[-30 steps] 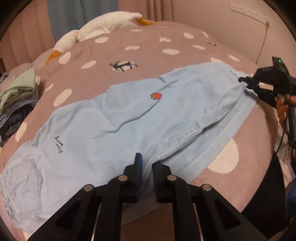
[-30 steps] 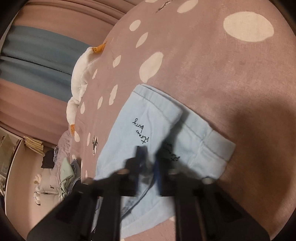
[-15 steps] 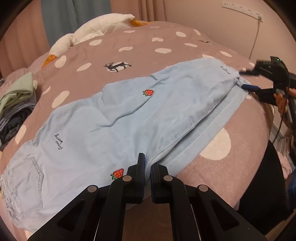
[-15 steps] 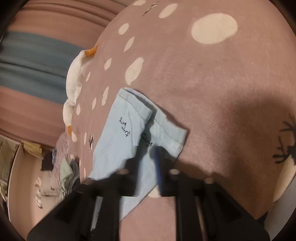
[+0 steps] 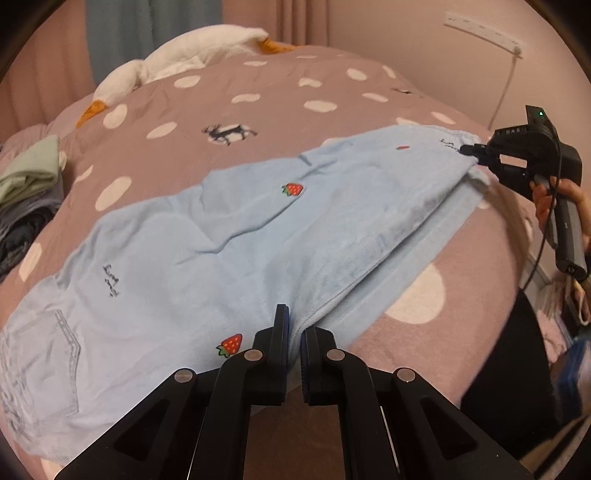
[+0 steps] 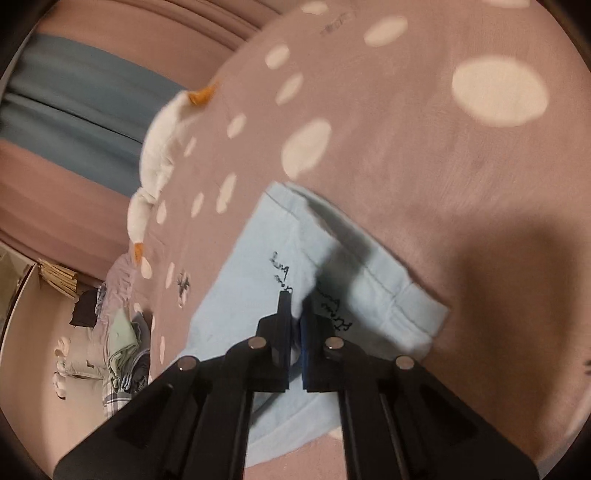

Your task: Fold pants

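Light blue pants (image 5: pixel 229 236) with strawberry patches lie folded lengthwise across the pink dotted bed, waist and back pocket at the left, leg hems at the right. My left gripper (image 5: pixel 293 325) is shut on the near edge of the pants at the crotch. My right gripper (image 6: pixel 295 306) is shut on the leg hem of the pants (image 6: pixel 258 258) near the black script print. It also shows in the left wrist view (image 5: pixel 476 153), at the far right end of the legs.
A white goose plush (image 5: pixel 192 51) lies at the head of the bed. A stack of folded clothes (image 5: pixel 26 192) sits at the left edge. The bed cover (image 5: pixel 369 96) is pink with white dots. A wall socket strip (image 5: pixel 484 31) and cable are at the right.
The right gripper opened briefly off the hem, then closed on the upper leg hem again. The left gripper kept its hold and the pants shifted slightly.
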Demonstrator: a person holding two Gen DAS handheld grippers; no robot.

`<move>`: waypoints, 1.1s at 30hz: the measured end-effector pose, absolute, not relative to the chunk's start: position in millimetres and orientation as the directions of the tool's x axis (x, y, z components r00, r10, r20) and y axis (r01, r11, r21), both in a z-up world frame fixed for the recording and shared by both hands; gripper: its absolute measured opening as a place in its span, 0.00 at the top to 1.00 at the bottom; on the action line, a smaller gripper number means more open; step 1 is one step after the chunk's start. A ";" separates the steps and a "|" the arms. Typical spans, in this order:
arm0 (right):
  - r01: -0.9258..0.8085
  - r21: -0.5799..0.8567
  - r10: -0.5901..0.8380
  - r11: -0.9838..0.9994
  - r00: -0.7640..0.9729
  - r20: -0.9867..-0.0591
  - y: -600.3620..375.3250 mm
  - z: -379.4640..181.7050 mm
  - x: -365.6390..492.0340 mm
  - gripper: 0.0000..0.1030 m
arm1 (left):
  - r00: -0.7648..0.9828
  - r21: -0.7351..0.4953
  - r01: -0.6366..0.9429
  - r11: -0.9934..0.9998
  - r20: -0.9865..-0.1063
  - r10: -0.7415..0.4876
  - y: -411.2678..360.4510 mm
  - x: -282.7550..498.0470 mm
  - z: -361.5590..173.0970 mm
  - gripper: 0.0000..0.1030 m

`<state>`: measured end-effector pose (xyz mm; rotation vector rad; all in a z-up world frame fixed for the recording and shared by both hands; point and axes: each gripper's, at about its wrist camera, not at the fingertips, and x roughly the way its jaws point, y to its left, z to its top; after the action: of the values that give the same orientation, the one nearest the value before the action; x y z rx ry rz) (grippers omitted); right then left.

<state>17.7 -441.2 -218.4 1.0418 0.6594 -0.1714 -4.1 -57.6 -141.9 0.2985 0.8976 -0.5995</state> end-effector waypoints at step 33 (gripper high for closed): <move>-0.063 0.436 0.381 0.898 0.606 -0.698 -260.0 -187.6 59.6 0.83 | 0.460 -0.122 0.375 0.919 -0.836 -0.299 -11.6 33.7 -159.1 0.68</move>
<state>59.6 -260.0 -187.6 0.3908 0.8876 0.2642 33.7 -11.6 -159.1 0.0834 1.0111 -0.4158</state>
